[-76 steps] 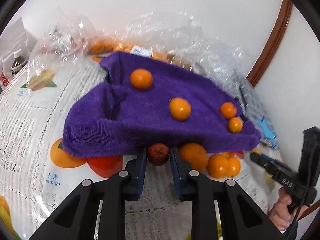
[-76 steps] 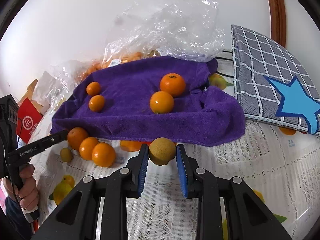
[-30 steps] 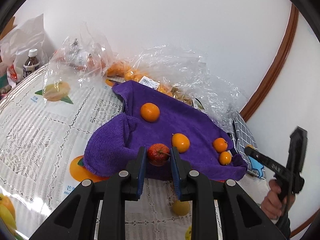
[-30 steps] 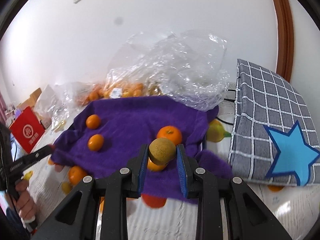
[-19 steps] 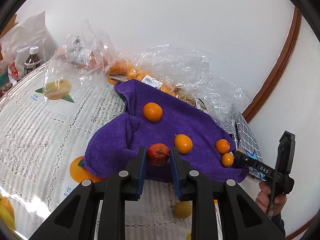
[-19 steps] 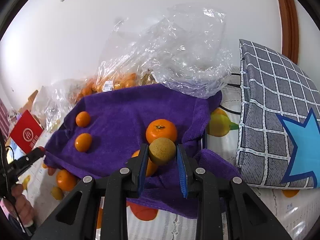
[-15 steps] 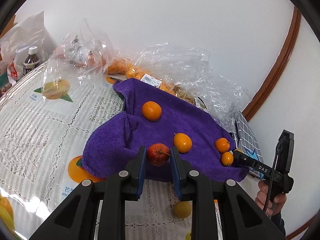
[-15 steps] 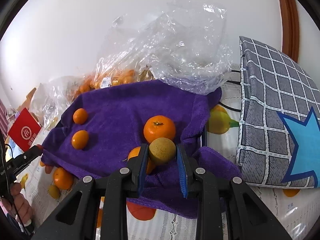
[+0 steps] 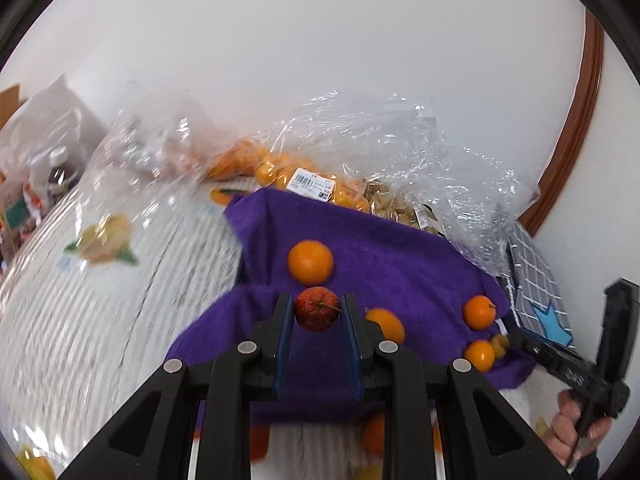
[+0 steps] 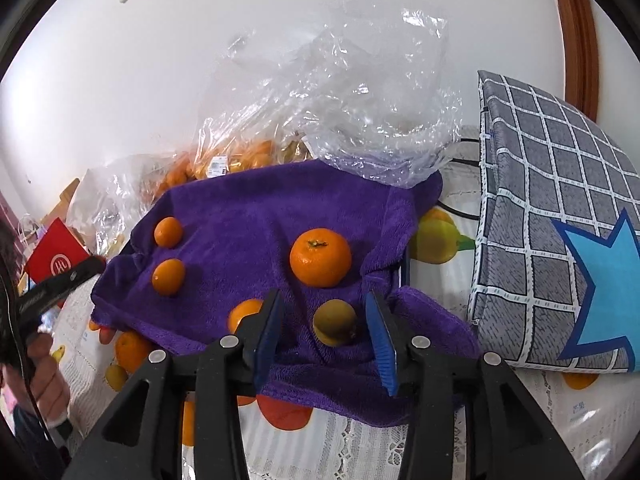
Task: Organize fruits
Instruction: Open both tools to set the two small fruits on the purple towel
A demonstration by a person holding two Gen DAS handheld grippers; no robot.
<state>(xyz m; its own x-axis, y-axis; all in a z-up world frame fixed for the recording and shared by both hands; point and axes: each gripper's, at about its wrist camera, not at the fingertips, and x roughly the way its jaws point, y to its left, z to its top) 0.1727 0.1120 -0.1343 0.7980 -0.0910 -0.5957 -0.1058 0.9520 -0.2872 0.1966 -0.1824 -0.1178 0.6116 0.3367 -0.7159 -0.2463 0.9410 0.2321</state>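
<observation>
— Blur smears the tablecloth (image 9: pixel 100 300) in the left view; fruit under the towel's (image 9: pixel 380 264) near edge is only orange smudges, and the bagged fruit (image 10: pixel 240 160) behind is hard to count.

— And the grippers?

— The left gripper (image 9: pixel 318 316) pinches a red fruit (image 9: pixel 317 308) above the towel's near fold, just short of an orange (image 9: pixel 310 261). The right gripper (image 10: pixel 326 320) is spread wide; a yellow-brown fruit (image 10: pixel 334 322) lies on the towel between its fingers (image 10: pixel 267 328), touching neither.

— Room to move?

— A checked cushion (image 10: pixel 560 200) crowds the towel's right edge. Four oranges sit on the towel, with bare purple between them toward the back.
</observation>
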